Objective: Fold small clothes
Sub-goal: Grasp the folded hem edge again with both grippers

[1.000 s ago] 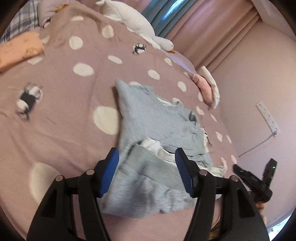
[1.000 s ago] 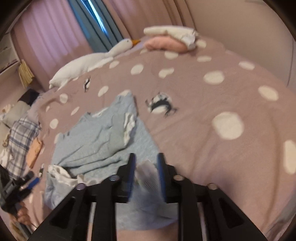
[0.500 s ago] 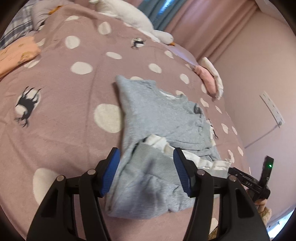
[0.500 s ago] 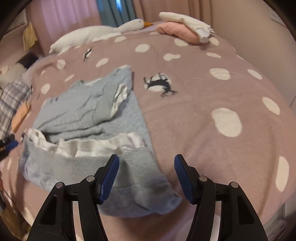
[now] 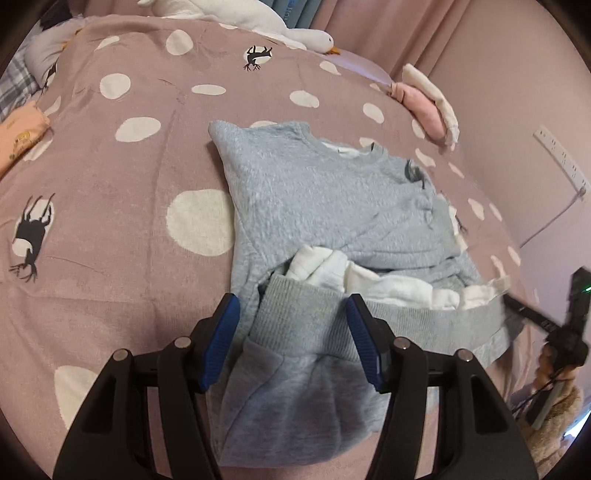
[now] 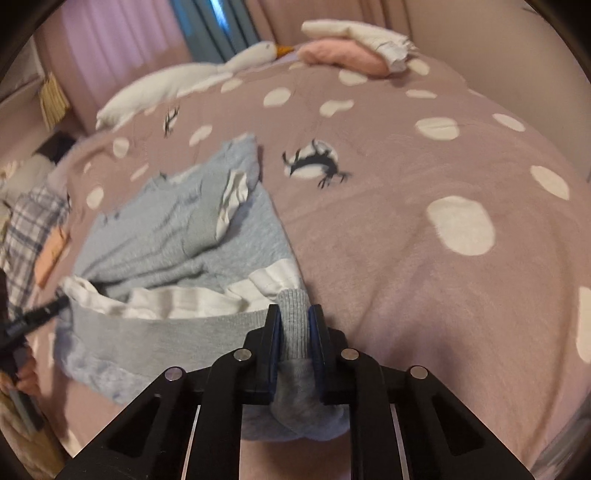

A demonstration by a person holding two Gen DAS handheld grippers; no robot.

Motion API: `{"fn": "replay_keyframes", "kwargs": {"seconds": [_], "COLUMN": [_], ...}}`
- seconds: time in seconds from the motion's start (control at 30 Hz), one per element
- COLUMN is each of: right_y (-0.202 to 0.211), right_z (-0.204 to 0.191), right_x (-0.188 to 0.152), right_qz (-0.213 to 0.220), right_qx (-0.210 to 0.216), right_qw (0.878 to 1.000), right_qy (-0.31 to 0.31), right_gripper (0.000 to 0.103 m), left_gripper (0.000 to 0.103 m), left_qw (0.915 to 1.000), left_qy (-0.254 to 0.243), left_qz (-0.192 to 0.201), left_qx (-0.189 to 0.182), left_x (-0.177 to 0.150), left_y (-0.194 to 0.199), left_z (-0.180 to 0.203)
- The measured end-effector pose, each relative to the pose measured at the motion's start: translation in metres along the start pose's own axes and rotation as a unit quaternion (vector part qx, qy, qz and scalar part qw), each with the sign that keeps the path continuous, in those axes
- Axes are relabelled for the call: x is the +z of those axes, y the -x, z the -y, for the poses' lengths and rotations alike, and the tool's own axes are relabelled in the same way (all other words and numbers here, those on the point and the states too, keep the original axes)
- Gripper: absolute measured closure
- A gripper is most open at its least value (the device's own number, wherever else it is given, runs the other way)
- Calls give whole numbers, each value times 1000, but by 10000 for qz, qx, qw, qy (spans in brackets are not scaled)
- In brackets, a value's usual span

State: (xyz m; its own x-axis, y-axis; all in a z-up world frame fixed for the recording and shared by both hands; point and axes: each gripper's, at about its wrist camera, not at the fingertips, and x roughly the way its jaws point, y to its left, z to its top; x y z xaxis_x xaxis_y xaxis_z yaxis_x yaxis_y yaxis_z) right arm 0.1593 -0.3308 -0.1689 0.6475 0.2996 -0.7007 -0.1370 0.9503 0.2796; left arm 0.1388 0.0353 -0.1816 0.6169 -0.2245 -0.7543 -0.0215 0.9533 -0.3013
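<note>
A small grey sweatshirt (image 5: 317,195) with white lining lies on the pink spotted bedspread (image 5: 110,221), its sleeves folded in. Its ribbed hem (image 5: 295,314) is turned up toward me. My left gripper (image 5: 291,332) is open, its blue pads on either side of the hem's left part. My right gripper (image 6: 293,332) is shut on the ribbed hem's right corner (image 6: 293,317). The sweatshirt also shows in the right wrist view (image 6: 177,236). The right gripper shows at the left wrist view's right edge (image 5: 535,321).
A white goose plush (image 5: 236,14) lies at the bed's far edge. Folded pink and white clothes (image 5: 428,99) sit at the far right. An orange folded garment (image 5: 18,140) and plaid cloth (image 6: 22,229) lie at the left. A wall socket strip (image 5: 561,155) is on the right wall.
My right gripper was shut on the cloth, opened, and has now shut on the hem's right corner. My left gripper stayed open and moved closer over the hem.
</note>
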Motion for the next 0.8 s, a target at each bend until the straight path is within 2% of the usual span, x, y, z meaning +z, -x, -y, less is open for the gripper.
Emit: {"fn": "replay_keyframes", "kwargs": {"seconds": [0.17, 0.3, 0.37, 0.53, 0.63, 0.7, 0.77, 0.8], "right_y": [22, 9, 4, 5, 3, 2, 2, 1], "right_z": [12, 14, 16, 16, 15, 15, 15, 15], "right_x": [-3, -10, -13, -15, -14, -15, -15, -15], "right_qz": [303, 91, 19, 20, -14, -29, -31, -37], "right_qx": [139, -86, -102, -131, -198, -229, -240, -242], "right_qw": [9989, 9993, 9990, 9989, 9990, 9990, 9989, 9989], "right_qy": [-323, -342, -431, -440, -400, -387, -390, -393], "right_gripper": [87, 87, 87, 87, 87, 87, 87, 87], "left_gripper": [44, 44, 44, 44, 45, 51, 72, 76], "left_qw": [9997, 9997, 9994, 9996, 9990, 9987, 9986, 9985], "left_qy": [-54, -59, -58, -213, -138, -183, -193, -146], "left_qz": [191, 206, 197, -126, -404, -481, -501, -513], "left_qx": [-108, -138, -268, -158, -141, -61, -35, -118], "left_x": [-1, 2, 3, 4, 2, 0, 1, 1], "left_y": [13, 15, 15, -5, -23, -29, -31, -30], "left_z": [3, 8, 10, 15, 11, 11, 10, 10]}}
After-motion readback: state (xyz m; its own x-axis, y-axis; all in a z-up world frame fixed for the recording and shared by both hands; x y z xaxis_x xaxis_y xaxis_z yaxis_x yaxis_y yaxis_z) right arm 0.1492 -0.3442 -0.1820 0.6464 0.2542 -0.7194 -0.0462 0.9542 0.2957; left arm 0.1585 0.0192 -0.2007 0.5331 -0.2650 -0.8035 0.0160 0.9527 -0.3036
